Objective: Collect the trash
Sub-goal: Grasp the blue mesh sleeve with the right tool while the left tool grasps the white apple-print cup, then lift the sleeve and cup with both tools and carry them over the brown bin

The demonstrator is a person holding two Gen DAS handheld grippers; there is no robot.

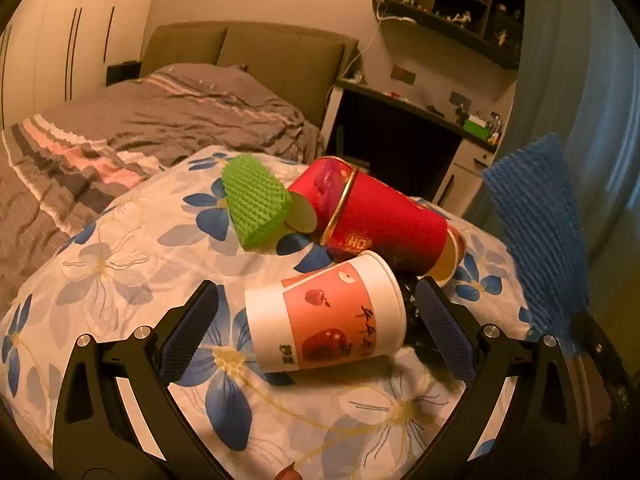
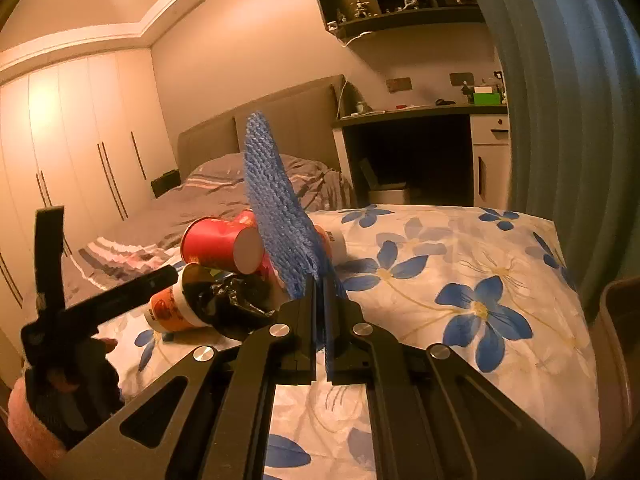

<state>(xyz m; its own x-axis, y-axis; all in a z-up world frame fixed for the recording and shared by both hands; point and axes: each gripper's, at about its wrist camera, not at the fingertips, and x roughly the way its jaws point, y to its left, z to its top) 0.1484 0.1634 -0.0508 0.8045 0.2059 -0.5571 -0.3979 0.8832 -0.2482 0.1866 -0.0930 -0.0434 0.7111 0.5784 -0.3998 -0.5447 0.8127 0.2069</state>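
We pinch the blue foam net (image 2: 276, 216) in our right gripper (image 2: 320, 300); it's floppy, may slip. Left gripper (image 1: 316, 320) open around the white cup (image 1: 324, 316), which could roll.

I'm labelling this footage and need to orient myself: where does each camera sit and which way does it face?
Left wrist: on the left gripper, looking forward and down over the open fingers at a white apple-print paper cup on the blue-flowered quilt.
Right wrist: on the right gripper, looking across the quilt toward the bed; its fingers pinch a blue foam mesh sleeve.
Shared: the cup, the sleeve, the red paper cup and the quilt; each view also shows the other gripper.
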